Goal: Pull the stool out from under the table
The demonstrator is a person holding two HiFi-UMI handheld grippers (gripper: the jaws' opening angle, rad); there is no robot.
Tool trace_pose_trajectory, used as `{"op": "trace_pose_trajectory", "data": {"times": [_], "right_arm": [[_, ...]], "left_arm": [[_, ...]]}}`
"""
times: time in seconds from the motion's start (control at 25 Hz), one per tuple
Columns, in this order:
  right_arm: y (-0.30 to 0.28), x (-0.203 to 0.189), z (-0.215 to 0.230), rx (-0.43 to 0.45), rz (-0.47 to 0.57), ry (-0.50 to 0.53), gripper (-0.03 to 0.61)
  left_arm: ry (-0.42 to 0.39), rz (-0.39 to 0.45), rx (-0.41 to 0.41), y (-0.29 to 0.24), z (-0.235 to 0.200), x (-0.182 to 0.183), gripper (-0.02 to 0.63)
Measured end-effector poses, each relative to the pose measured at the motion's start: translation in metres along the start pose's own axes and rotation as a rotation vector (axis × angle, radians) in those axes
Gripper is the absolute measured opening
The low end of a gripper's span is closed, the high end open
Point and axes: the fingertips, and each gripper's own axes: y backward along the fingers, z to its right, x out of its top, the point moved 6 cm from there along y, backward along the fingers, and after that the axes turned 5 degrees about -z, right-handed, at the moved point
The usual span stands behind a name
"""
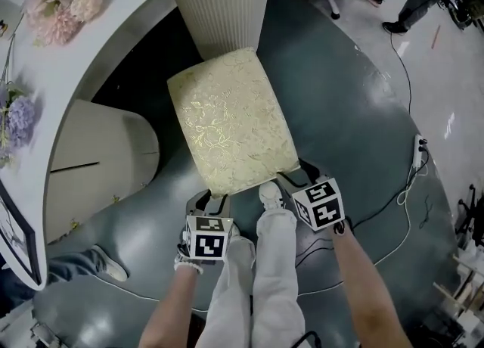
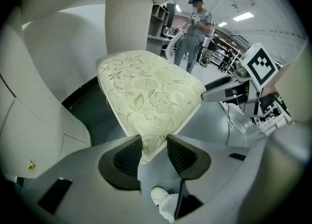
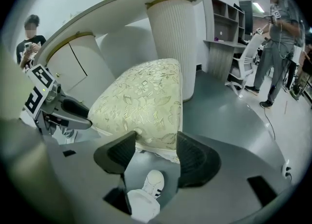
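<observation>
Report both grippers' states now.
Left gripper: closed on the stool's near corner.
Right gripper: closed on the stool's other near corner.

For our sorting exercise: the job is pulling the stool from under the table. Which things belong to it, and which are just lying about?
Job: stool, table, left gripper, right gripper, both clamped on stool corners.
Lying about: flowers, power strip.
</observation>
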Motion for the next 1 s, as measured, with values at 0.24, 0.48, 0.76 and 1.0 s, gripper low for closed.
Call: {"op": "trace_pose_trajectory", "data": {"times": [0.24,0.48,0.76,1.0], "right_arm": [[0.022,-0.034,0.016,-0.043,0.004,-0.087,0.281],[0.036,-0.056,0.026,-0.076,0.025,-0.167,0.281],[0.047,-0.072,0.037,-0.125,0.024,-0.239,0.279],[0.054,-0.083,0.046,-0.156,0.022,-0.280,0.279]], "left_arm": [[-0.080,-0.030,-0.052,-0.005,0.030,0.004,0.178],[-0.159,-0.020,-0.072,-0.012,0.044,0.018,0.176],[-0.240,-0.041,-0.101,-0.020,0.060,0.031,0.176],[-0.286,-0.059,-0.114,-0.025,0.074,0.039,0.176]]}}
